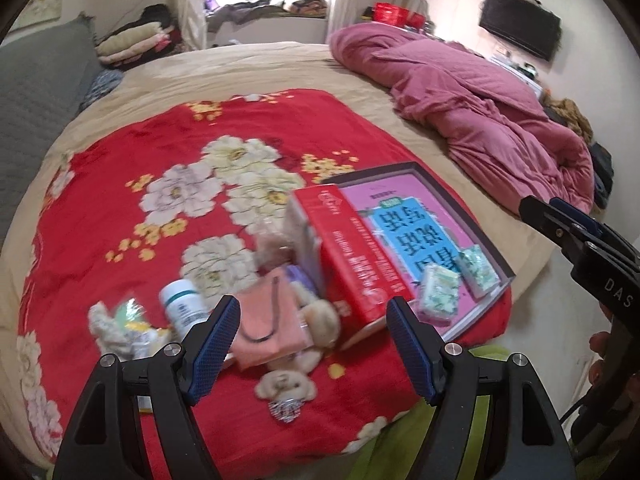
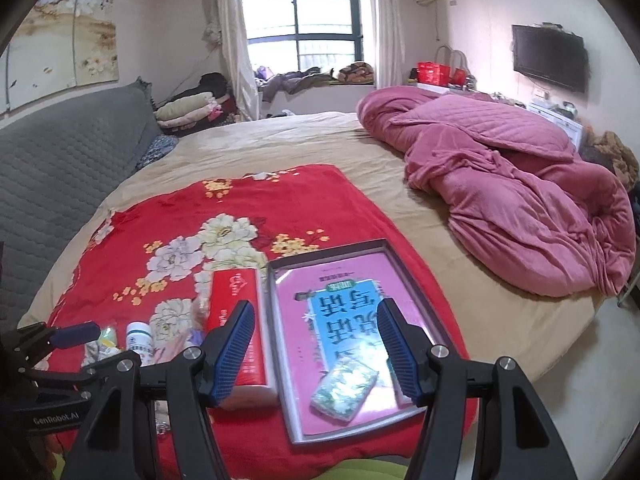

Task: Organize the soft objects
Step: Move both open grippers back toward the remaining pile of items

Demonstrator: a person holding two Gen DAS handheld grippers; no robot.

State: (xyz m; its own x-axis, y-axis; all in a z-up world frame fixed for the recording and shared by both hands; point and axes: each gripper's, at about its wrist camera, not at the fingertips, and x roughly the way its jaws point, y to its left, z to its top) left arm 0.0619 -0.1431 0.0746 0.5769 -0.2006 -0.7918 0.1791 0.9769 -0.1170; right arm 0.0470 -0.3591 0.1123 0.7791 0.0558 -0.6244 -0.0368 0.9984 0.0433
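1. Left gripper (image 1: 314, 338): jaws open, empty, hovering over the clutter on the red floral blanket (image 1: 168, 168).
2. Right gripper (image 2: 316, 340): jaws open, empty, above the tray (image 2: 280, 344).
3. Teddy bear (image 1: 286, 386) lies at 6 o'clock of the pink cloth (image 1: 266, 320), touching it.
4. Two tissue packs (image 1: 440, 292) sit in the tray, at 3 o'clock of the red book (image 1: 356, 248).
5. White bottle (image 1: 182, 306) at 9 o'clock of the cloth.

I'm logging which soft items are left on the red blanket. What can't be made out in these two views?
- Left wrist view: the clutter beside the white bottle is motion-blurred, so the items can't be identified.
- Left wrist view: the plush bear is partly covered by the pink pouch.
- Right wrist view: the right gripper and the left gripper hide most of that pile.
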